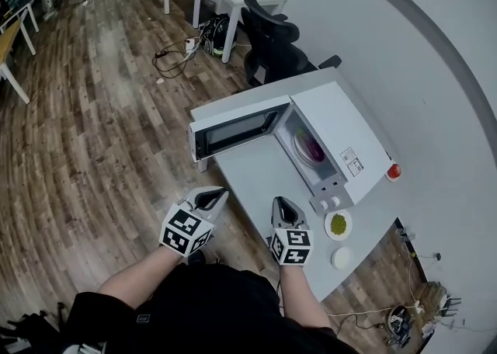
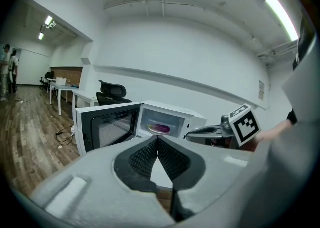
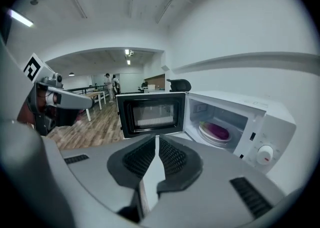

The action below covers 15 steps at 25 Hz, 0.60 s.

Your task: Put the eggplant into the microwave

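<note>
The eggplant (image 1: 311, 147) lies on a plate (image 1: 298, 141) inside the open microwave (image 1: 349, 123), at about one o'clock from the right gripper (image 1: 283, 206); the door (image 1: 233, 131) stands swung out toward eleven o'clock. The right gripper and the left gripper (image 1: 214, 197) hang by the near side of the table (image 1: 252, 174), each with its jaws pressed together and nothing between them. The eggplant looks light and firm but bruisable, its glossy skin likely to slip; the thick middle, taken crosswise, seems the safest hold. Its stem end is too small to make out, perhaps turned inward; from the head view the microwave's top hides part of the plate.
</note>
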Each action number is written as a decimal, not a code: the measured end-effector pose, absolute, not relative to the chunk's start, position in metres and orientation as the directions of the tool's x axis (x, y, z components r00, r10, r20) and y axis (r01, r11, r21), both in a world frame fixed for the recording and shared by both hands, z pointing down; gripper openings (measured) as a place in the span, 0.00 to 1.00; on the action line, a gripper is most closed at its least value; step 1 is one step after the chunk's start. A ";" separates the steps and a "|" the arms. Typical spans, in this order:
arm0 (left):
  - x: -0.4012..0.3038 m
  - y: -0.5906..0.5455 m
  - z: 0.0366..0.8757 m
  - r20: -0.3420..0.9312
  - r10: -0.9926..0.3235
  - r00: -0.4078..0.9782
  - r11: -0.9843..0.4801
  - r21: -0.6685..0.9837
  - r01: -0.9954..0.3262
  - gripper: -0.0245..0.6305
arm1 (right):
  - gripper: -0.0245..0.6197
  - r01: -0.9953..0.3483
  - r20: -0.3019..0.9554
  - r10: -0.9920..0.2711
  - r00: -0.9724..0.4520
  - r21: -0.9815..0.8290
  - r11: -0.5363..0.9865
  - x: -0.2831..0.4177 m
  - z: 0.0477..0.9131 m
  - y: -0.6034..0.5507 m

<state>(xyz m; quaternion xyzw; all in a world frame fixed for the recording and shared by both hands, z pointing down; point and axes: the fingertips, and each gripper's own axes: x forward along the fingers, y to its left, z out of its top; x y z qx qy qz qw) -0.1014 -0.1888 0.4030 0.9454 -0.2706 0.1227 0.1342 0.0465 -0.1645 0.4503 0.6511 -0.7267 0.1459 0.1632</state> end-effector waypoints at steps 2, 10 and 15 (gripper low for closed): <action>-0.093 -0.181 0.397 0.305 -0.485 0.819 -0.817 0.175 -0.549 0.05 | 0.09 -0.994 0.413 -0.904 -0.112 -0.034 0.108 0.055 0.444 -0.154; -0.040 -0.133 0.383 0.304 -0.475 0.826 -0.825 0.173 -0.538 0.05 | 0.07 -0.977 0.341 -0.920 -0.193 -0.154 0.148 0.111 0.414 -0.068; -0.007 -0.079 0.377 0.313 -0.442 0.841 -0.837 0.194 -0.512 0.05 | 0.06 -0.978 0.292 -0.941 -0.172 -0.164 0.128 0.159 0.393 -0.008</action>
